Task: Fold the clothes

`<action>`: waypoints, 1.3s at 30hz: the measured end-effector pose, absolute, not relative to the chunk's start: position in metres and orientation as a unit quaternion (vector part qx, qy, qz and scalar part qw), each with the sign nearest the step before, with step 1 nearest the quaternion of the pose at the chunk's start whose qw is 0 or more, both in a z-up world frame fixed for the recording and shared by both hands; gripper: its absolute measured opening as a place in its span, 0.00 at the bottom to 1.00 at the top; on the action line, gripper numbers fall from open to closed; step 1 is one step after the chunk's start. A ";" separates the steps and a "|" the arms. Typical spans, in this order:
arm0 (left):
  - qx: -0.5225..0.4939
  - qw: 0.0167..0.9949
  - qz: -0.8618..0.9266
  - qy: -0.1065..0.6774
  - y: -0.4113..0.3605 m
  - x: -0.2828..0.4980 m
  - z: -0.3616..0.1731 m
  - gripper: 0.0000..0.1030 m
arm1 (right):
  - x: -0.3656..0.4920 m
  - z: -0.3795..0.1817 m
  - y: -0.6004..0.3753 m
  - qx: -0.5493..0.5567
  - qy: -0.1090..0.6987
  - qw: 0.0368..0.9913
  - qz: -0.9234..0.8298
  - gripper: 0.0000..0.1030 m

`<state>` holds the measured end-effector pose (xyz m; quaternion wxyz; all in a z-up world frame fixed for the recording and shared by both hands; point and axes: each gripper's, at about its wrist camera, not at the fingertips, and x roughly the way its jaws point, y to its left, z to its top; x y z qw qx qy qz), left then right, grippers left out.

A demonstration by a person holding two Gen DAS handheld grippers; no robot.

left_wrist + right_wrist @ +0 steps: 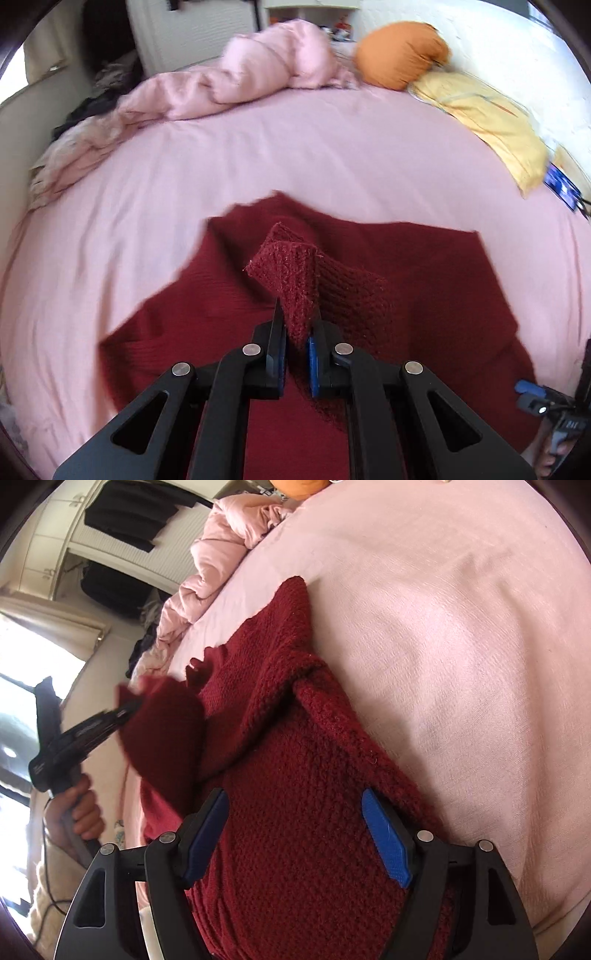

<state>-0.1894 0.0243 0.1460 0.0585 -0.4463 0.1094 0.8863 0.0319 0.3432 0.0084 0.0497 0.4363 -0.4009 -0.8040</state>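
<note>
Dark red knit sweater [406,280] is spread on the pink bedsheet [295,155]. Left gripper [297,332] is clamped on a folded-up edge of it, lifted off the bed. Right gripper [295,834] has its jaws apart w/ the sweater body right under them, not pinched.

We count one dark red knitted sweater [406,266] on the bed [295,147]; beyond the sweater, one orange cushion [400,53], one yellow pillow [487,122], one bunched pink duvet [258,74]. Two hand-held grippers: left [297,325], right [295,834].
</note>
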 end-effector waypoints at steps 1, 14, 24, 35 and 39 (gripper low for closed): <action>-0.432 0.011 0.895 0.108 -0.014 -0.190 0.154 0.09 | 0.032 0.009 0.342 0.436 -0.397 0.048 -0.806 0.72; -0.462 -0.385 0.799 -0.008 -0.458 -0.097 0.151 0.09 | 0.026 0.010 0.329 0.433 -0.356 0.019 -0.828 0.74; -0.527 -0.421 0.736 -0.051 -0.540 -0.046 0.086 0.15 | 0.022 0.010 0.317 0.440 -0.318 0.001 -0.840 0.75; -0.445 -0.406 0.796 -0.047 -0.445 -0.060 0.105 0.65 | 0.019 0.008 0.308 0.443 -0.288 -0.007 -0.849 0.78; -0.544 -0.225 0.802 -0.100 -0.394 -0.080 0.049 0.65 | 0.019 0.008 0.307 0.444 -0.281 -0.004 -0.851 0.79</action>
